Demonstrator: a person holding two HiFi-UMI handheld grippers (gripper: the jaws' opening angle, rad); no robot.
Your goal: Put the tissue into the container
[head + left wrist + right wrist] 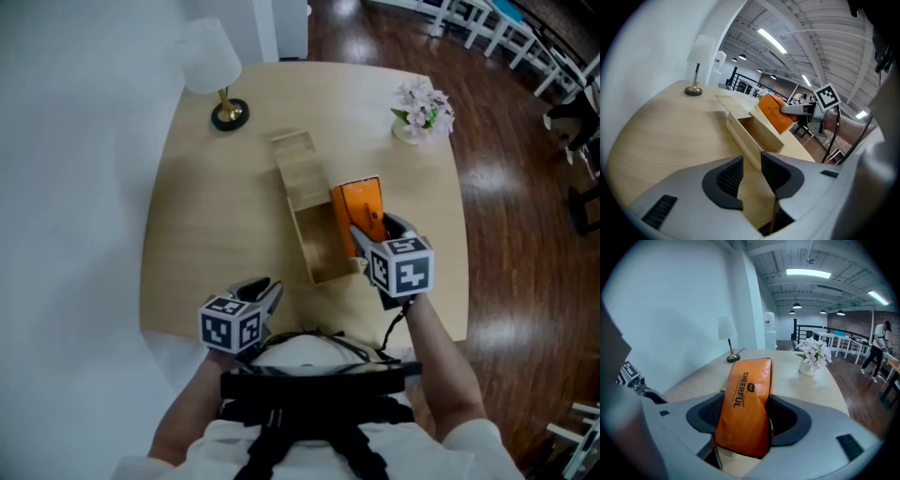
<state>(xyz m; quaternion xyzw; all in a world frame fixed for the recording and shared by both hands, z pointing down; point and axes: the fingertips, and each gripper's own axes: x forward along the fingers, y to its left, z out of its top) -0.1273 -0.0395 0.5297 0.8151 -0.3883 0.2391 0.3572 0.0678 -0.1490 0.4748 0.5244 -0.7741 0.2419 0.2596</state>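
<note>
An orange tissue pack point(358, 208) stands upright between the jaws of my right gripper point(367, 225), which is shut on it. In the right gripper view the tissue pack point(745, 404) fills the gap between the two dark pads of the right gripper point(743, 416). It hangs just right of a long wooden box point(300, 242), whose lid is slid back so the near half is open. My left gripper point(267, 291) rests near the table's front edge. In its own view the left gripper point(749, 176) has its jaws slightly apart with nothing between them, facing the wooden box point(754, 136).
A white lamp point(211, 66) with a brass base stands at the table's far left. A vase of pale flowers point(424, 111) sits at the far right corner. The round wooden table point(206, 244) meets a white wall on the left, with dark floor on the right.
</note>
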